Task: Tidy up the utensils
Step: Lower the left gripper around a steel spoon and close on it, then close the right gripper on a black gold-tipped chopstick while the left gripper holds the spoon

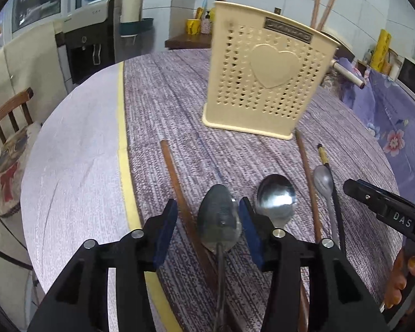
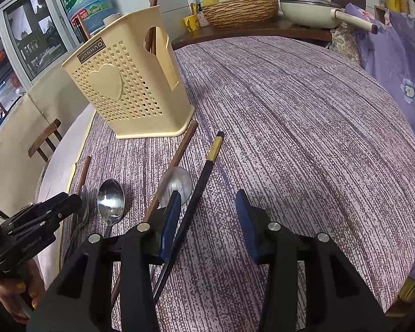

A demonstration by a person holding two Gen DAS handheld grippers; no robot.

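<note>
While my left gripper [image 1: 207,221] hangs over the table, its jaws stand spread around the bowl of a dark spoon [image 1: 218,221]; whether the pads touch it, I cannot tell. Just right lies a shiny spoon [image 1: 275,197], then a brown chopstick [image 1: 308,177], a small grey spoon [image 1: 323,184] and a black chopstick [image 2: 204,182]. Another brown chopstick [image 1: 174,177] lies left of the dark spoon. Cream utensil holder [image 1: 265,69] stands upright beyond, sticks inside. My right gripper [image 2: 207,221] is spread wide, holding nothing, above the purple tablecloth [image 2: 304,138].
</note>
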